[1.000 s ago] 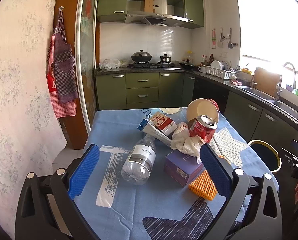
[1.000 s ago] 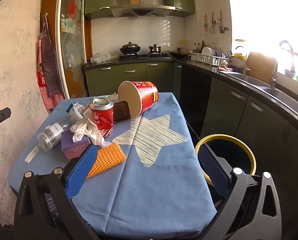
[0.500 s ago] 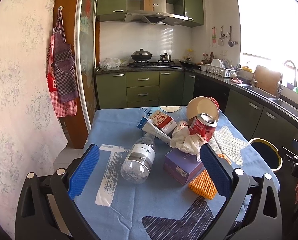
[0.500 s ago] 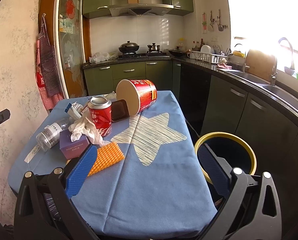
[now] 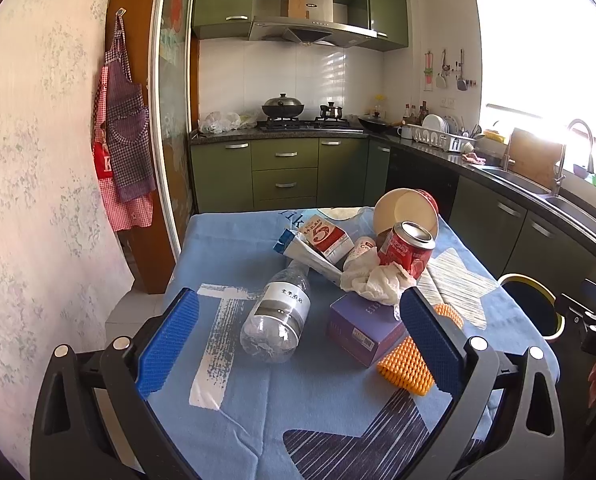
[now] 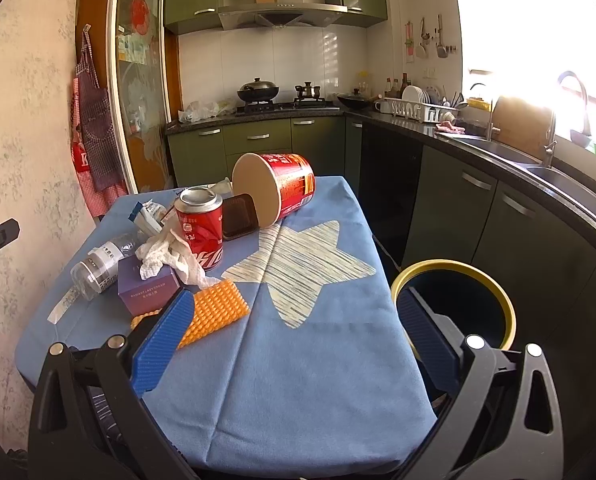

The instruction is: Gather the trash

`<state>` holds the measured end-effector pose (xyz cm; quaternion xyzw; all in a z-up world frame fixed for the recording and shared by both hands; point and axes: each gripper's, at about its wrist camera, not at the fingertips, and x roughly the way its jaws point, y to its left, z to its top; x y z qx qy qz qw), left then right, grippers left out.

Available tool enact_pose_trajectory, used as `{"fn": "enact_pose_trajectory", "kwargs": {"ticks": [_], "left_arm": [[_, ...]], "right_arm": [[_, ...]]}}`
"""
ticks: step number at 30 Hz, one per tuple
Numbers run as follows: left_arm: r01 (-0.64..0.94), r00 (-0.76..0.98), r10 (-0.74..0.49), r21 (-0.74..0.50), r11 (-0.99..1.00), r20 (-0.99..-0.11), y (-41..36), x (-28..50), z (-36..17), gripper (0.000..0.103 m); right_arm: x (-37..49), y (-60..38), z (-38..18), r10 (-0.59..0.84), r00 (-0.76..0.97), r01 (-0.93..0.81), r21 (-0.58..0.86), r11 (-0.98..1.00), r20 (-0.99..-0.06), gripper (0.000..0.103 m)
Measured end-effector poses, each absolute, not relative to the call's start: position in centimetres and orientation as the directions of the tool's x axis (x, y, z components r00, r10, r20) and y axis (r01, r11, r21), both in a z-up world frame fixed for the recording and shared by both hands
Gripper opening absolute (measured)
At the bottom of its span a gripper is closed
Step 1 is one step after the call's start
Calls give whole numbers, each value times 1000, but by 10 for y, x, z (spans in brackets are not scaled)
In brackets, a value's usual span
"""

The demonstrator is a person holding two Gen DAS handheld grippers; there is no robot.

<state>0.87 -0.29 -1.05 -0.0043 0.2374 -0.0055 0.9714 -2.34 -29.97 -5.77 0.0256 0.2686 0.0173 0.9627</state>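
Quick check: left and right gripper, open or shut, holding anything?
Left gripper: open, holding nothing, above the blue tablecloth.
Right gripper: open, holding nothing.

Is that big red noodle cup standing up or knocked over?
Knocked over. The noodle cup lies on its side on the tablecloth, its round beige end facing the red can.

Home kitchen. Green cabinets (image 5: 285, 168) ahead of the gripper, gas stove (image 5: 304, 123) with wok under a range hood (image 5: 310, 32). Sink (image 6: 574, 188) and dish rack (image 6: 422, 110) to the right; aprons (image 5: 123, 128) hang left.
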Motion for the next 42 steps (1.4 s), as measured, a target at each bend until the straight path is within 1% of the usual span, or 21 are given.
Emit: {"fn": "enact_pose_trajectory", "kwargs": {"ticks": [42], "left_arm": [[14,873,-13,-1,1000,-488,-7,17,-20,99]], "right_arm": [[-18,-303,-65,40,847,-8,63,998,-531,97]]}}
